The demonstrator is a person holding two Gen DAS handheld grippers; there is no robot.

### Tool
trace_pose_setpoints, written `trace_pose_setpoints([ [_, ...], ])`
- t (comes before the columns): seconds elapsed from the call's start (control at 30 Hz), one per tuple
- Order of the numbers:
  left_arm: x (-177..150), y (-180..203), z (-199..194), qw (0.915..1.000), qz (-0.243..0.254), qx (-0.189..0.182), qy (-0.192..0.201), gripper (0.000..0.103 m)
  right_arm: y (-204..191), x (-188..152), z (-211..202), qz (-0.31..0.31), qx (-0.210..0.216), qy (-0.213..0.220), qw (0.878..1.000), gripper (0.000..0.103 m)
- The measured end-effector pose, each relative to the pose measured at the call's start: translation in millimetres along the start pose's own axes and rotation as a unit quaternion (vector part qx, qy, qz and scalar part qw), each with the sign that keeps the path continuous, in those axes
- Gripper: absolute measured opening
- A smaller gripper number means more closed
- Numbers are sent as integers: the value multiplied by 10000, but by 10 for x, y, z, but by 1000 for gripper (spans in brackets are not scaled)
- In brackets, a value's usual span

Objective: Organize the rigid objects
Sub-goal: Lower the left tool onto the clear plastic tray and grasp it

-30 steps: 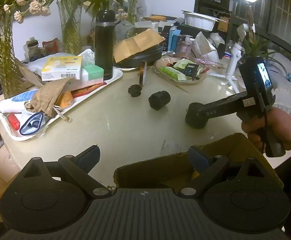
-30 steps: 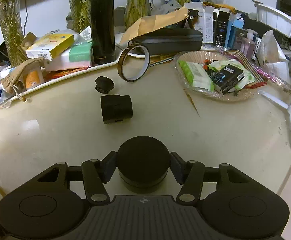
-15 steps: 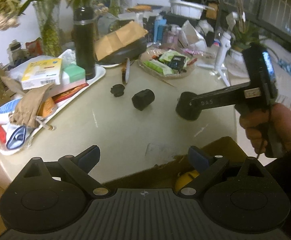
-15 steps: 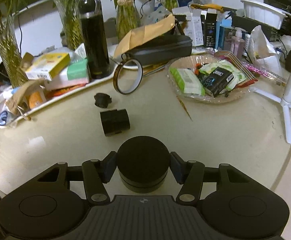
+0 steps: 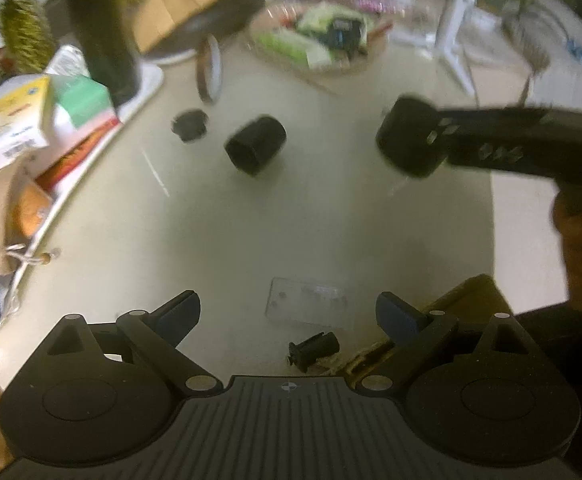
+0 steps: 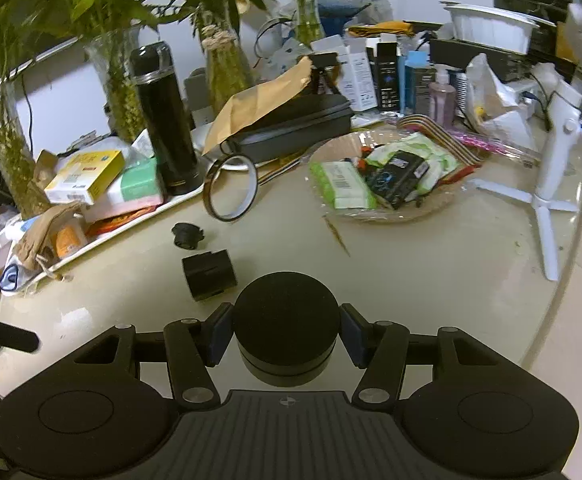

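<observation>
Puck (image 6: 286,322) between right gripper (image 6: 286,334) fingers (pads (image 6: 219,332) touching both sides)

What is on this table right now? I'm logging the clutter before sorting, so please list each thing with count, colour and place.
round puck: 1, black, clamped in the right tool
cylinder sleeve: 1, black, on its side on the table
small knob: 1, black, behind the sleeve
tape ring: 1, amber, standing on edge by the tray
flask: 1, black, upright on the tray
boxes: 2, yellow and green, on the tray
wicker dish: 1, holding packets
tripod stand: 1, white, far right
clear plate: 1, near the left tool
small clip: 1, black, table edge
left tool: open, empty
right tool: shut on the puck
</observation>
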State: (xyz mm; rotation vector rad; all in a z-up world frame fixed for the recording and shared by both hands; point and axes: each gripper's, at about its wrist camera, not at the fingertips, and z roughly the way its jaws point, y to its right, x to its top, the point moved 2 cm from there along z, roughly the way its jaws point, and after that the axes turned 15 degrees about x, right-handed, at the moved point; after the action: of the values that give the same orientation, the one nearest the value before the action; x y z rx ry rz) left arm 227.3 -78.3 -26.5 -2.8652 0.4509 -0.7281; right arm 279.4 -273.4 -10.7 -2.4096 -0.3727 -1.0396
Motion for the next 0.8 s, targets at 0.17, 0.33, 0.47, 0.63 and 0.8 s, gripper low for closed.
trace_pose_setpoints([
  [0.17, 103, 103, 267, 9989, 307, 54, -355, 96, 95, -11, -82, 129, -18, 62, 9999, 59],
  [0.33, 177, 151, 466, 9970, 376, -50, -674, 95, 137, -27, -134, 171, -26, 91, 9998, 59],
  [0.47, 236, 168, 571, 9948, 326, -160, -954, 88, 147, -24, -144, 188, -12, 102, 9998, 59],
  [0.63, 300, 200, 630, 9926, 317, -276, -1136, 85, 144, -14, -149, 205, 41, 127, 9997, 59],
  [0.8, 298, 235, 716, 9904, 480, -78, -1293, 79, 143, -16, -154, 228, 72, 131, 9996, 59],
])
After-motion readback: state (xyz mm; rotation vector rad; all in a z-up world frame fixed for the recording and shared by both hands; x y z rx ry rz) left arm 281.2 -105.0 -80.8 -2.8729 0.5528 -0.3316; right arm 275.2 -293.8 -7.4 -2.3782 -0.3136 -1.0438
